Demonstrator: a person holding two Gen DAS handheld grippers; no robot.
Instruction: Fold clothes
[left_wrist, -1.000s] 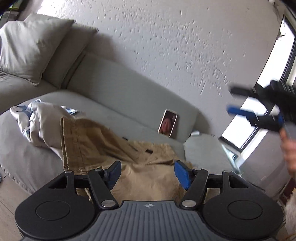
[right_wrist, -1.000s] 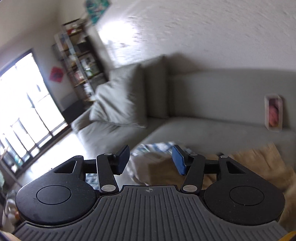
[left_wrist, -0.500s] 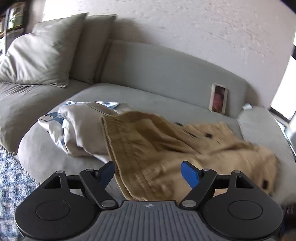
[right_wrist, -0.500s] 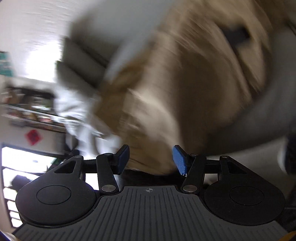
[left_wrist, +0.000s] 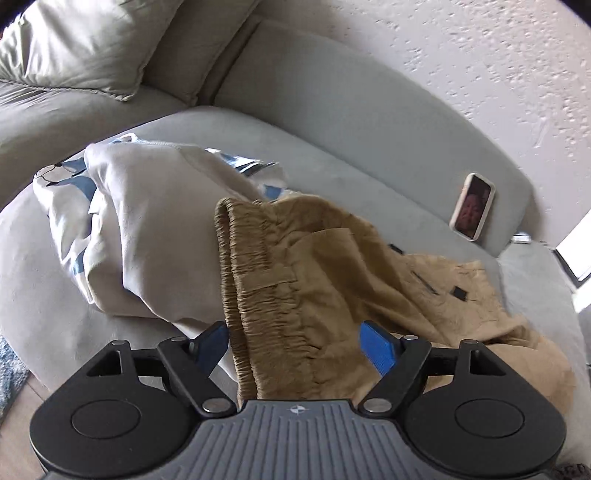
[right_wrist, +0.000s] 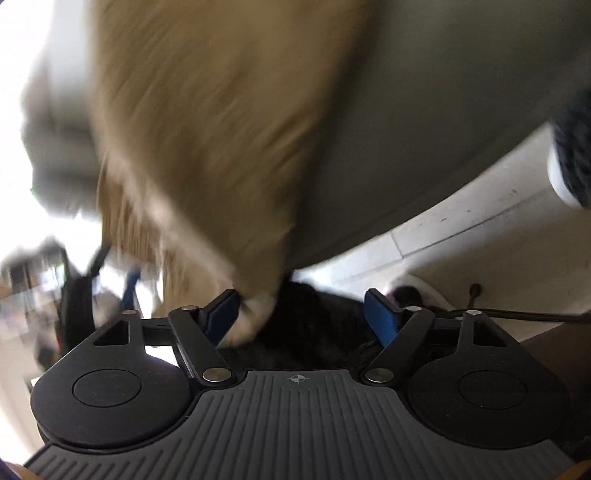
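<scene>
Tan shorts (left_wrist: 325, 280) with an elastic waistband lie spread on a grey sofa seat (left_wrist: 44, 288). My left gripper (left_wrist: 293, 343) is open, and the waistband edge sits between its blue pads. In the right wrist view the shorts (right_wrist: 207, 122) are blurred and hang over the sofa's front edge. My right gripper (right_wrist: 301, 314) is open, with a corner of the shorts by its left pad (right_wrist: 221, 314). The left gripper's blue pad (right_wrist: 129, 291) shows there at far left.
A white and blue garment (left_wrist: 125, 229) lies crumpled left of the shorts. A phone (left_wrist: 472, 210) leans on the sofa back. A grey pillow (left_wrist: 85, 40) sits at the top left. Pale floor (right_wrist: 461, 236) and a shoe (right_wrist: 572, 155) show below the sofa.
My left gripper has moved closer to the shorts, so the waistband now sits between its pads. My right gripper has dropped lower at the sofa's front edge, next to a corner of the shorts.
</scene>
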